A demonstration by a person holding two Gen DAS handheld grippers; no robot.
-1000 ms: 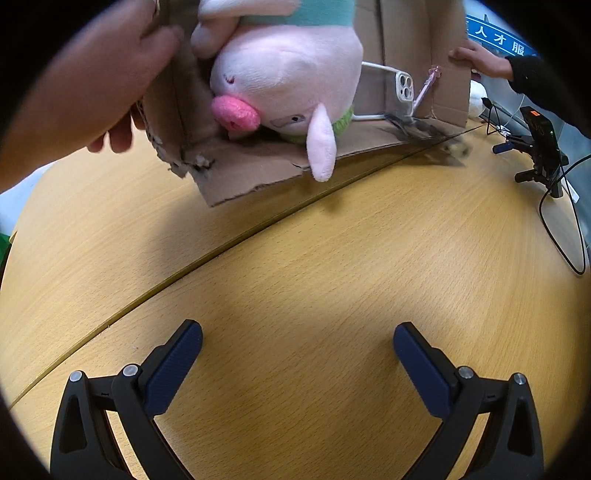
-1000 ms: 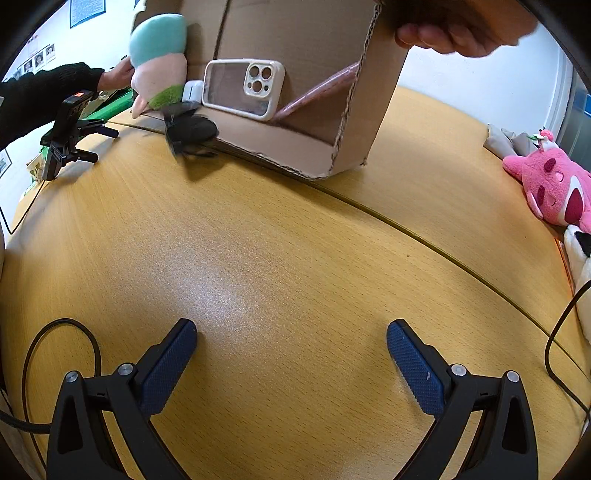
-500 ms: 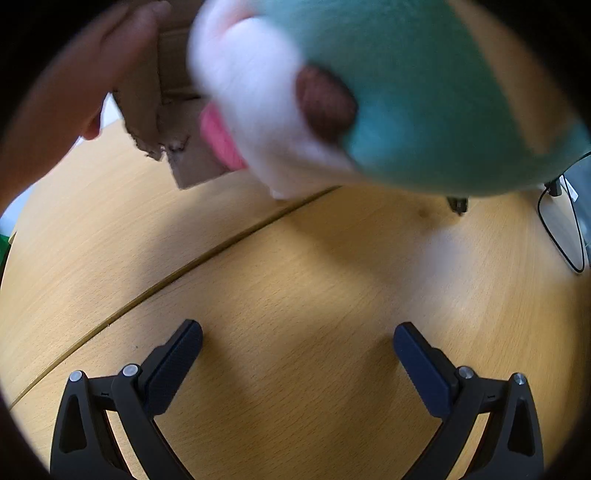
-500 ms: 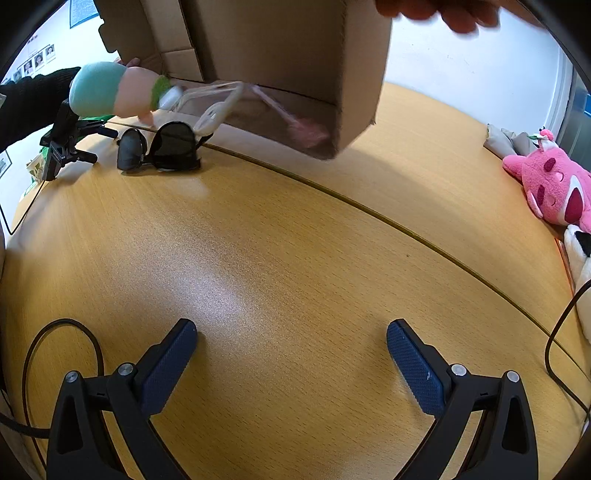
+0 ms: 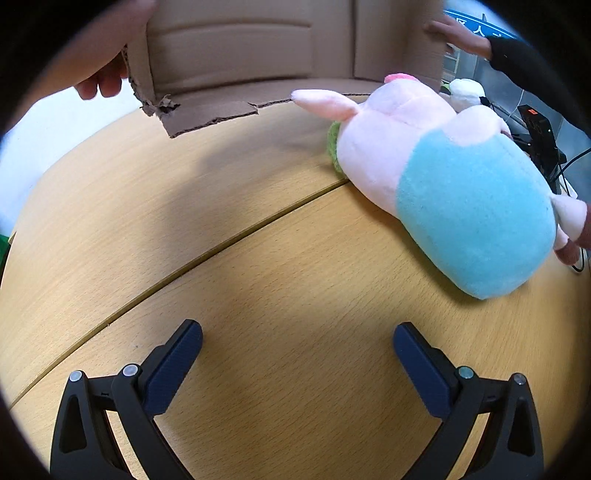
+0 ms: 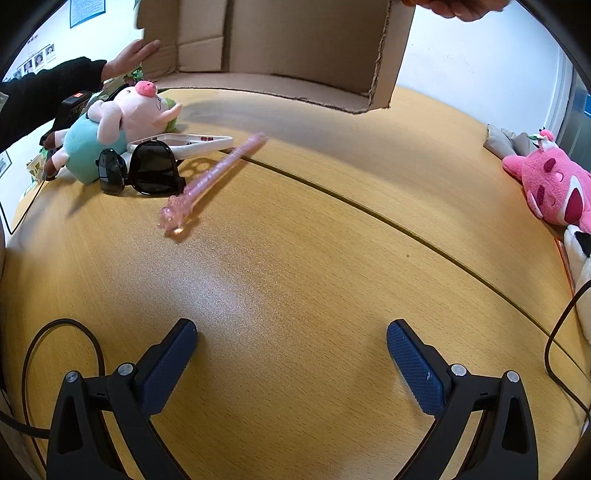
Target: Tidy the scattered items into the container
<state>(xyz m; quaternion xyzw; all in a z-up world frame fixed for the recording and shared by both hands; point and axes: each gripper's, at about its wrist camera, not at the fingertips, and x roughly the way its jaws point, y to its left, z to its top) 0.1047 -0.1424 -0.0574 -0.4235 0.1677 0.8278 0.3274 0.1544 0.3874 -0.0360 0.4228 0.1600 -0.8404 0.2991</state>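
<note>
The cardboard box [image 6: 280, 48] is tipped with its open mouth facing the grippers, its torn lower edge touching or just over the far part of the wooden table [image 6: 295, 258]; whether it rests there cannot be told. A hand [image 6: 129, 59] in a black sleeve presses one side wall and other fingers [image 6: 458, 5] grip the opposite top corner.

Just in front of the box, toward the sleeved hand's side, the scattered items lie bunched together. The plush pig [image 6: 114, 125], pink with a teal body, lies on its side nearest the box. Against it lies a white phone case [image 6: 184, 142], its edge overlapped by black sunglasses [image 6: 144, 171]. A pink glittery pen [image 6: 212, 177] slants away from the box, just beside the sunglasses. From the left wrist view the pig [image 5: 443, 184] stretches from the box [image 5: 240, 55] along the table [image 5: 258, 258].

Between the box and both grippers the tabletop is bare, crossed by a curved seam. The left gripper [image 5: 297, 354] and the right gripper [image 6: 291, 350] both hover low with jaws spread wide, pinching nothing.

Well away from the box, at the table's edge, sits a pink plush bear [image 6: 550, 184]. A black cable [image 6: 62, 339] loops near the right gripper. White walls stand behind the box.
</note>
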